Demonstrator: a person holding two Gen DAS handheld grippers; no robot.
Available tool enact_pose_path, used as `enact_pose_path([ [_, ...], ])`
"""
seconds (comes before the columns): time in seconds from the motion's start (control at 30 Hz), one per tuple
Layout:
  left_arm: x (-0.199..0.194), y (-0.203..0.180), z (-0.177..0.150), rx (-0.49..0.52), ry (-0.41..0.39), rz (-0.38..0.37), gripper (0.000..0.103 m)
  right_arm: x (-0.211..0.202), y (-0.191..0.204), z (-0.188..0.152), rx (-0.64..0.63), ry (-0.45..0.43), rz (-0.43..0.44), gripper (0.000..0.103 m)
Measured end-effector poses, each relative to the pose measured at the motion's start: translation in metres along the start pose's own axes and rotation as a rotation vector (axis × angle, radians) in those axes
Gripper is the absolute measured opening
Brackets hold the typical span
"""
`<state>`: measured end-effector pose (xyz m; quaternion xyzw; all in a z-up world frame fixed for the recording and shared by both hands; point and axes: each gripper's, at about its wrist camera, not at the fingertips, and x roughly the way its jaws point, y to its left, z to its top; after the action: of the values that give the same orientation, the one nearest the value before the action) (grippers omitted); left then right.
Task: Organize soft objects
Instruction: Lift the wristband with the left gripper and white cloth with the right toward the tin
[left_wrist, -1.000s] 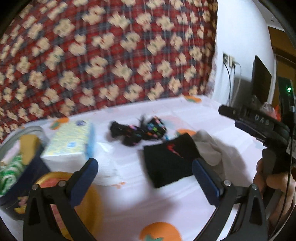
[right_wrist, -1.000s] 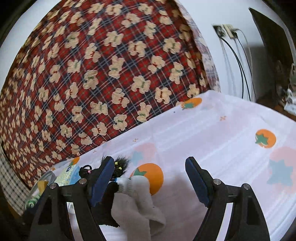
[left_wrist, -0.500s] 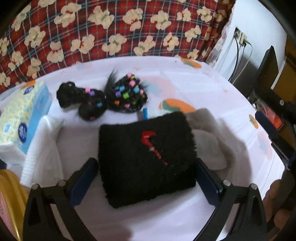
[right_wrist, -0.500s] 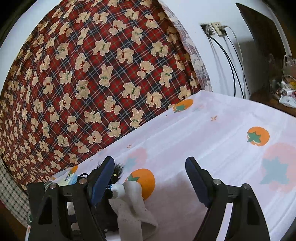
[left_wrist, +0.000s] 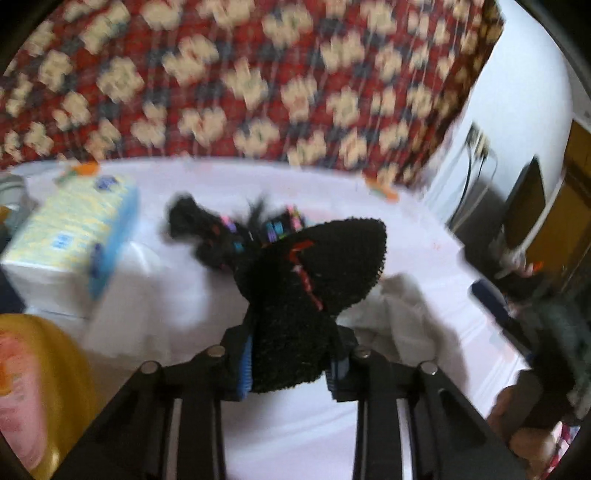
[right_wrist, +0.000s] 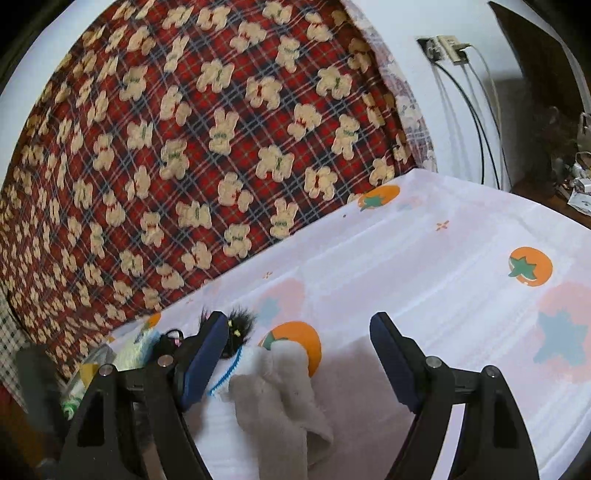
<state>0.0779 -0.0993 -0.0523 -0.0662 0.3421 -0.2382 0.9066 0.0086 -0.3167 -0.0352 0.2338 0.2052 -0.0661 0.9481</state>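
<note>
1. Your left gripper (left_wrist: 291, 363) is clamped tight on the black wristband (left_wrist: 310, 291), pinched at its lower end, with the rest fanning up above the white sheet (left_wrist: 177, 306).
2. Your right gripper (right_wrist: 299, 363) is wide open with nothing in it, hovering over the grey sock (right_wrist: 280, 398) lying on the sheet.
3. The black hair ties (left_wrist: 221, 236) with the coloured beads sit just behind the wristband.
4. The tissue pack (left_wrist: 74, 229) is off to the left, and the frame's pretty blurry.
</note>
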Motion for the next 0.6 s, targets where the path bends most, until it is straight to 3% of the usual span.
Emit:
enact_pose_path([
  [0.07,-0.021,0.002,-0.005,0.006,-0.081,0.005,0.029,0.005,0.006,-0.002,-0.032,0.028,0.003,0.081],
  [0.23,-0.049,0.014,-0.012,-0.009,-0.172,0.036,0.029,0.018,0.017,-0.004,-0.095,0.100,0.017,0.081],
  [0.47,-0.071,0.026,-0.017,-0.014,-0.221,0.057,0.029,0.044,0.027,-0.012,-0.148,0.237,-0.023,0.081],
  [0.6,-0.079,0.032,-0.018,-0.020,-0.229,0.060,0.029,0.056,0.033,-0.020,-0.193,0.326,-0.030,0.068],
])
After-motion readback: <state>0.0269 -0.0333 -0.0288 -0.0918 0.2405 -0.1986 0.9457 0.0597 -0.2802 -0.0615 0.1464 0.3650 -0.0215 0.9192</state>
